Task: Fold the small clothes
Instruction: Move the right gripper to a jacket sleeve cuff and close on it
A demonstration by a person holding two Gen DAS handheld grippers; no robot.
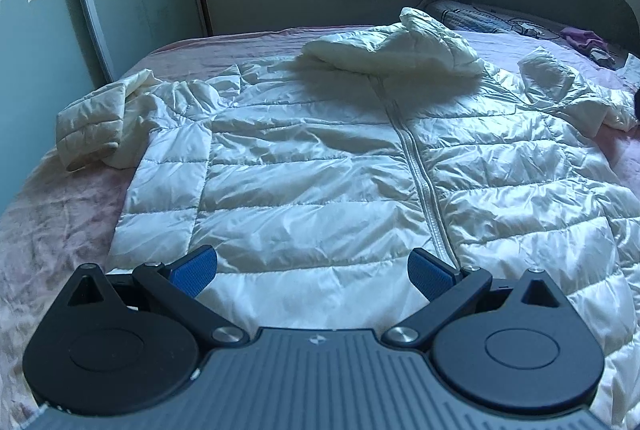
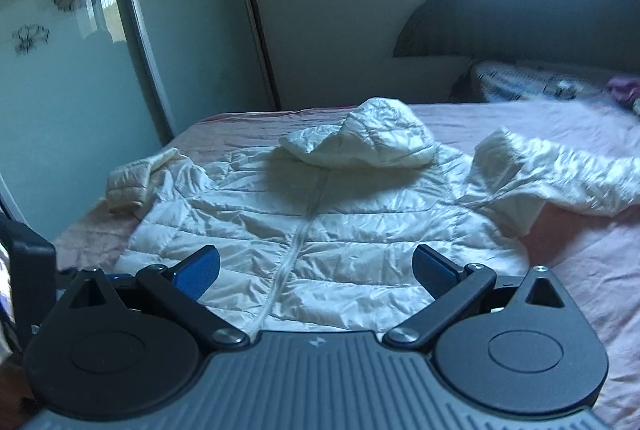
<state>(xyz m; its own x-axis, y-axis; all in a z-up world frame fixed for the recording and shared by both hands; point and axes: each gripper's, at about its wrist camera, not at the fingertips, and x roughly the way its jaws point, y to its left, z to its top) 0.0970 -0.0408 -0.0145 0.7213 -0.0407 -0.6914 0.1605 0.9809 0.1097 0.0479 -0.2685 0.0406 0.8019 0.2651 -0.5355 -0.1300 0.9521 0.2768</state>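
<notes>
white quilted jacket [image 1: 320, 166] lies unfolded on the bed [image 1: 60, 230], hood [image 1: 400, 46] at 12 o'clock; left gripper [image 1: 312, 274] and right gripper [image 2: 316, 272] gape empty, folding not begun.

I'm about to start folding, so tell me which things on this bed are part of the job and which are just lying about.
Part of the job:
- white puffer jacket, spread front up, zipped, hood flopped over the collar
- left gripper, jaws open
- right gripper, jaws open

Just lying about:
- purple cloth near the headboard
- patterned blanket
- pink bedsheet underneath
</notes>
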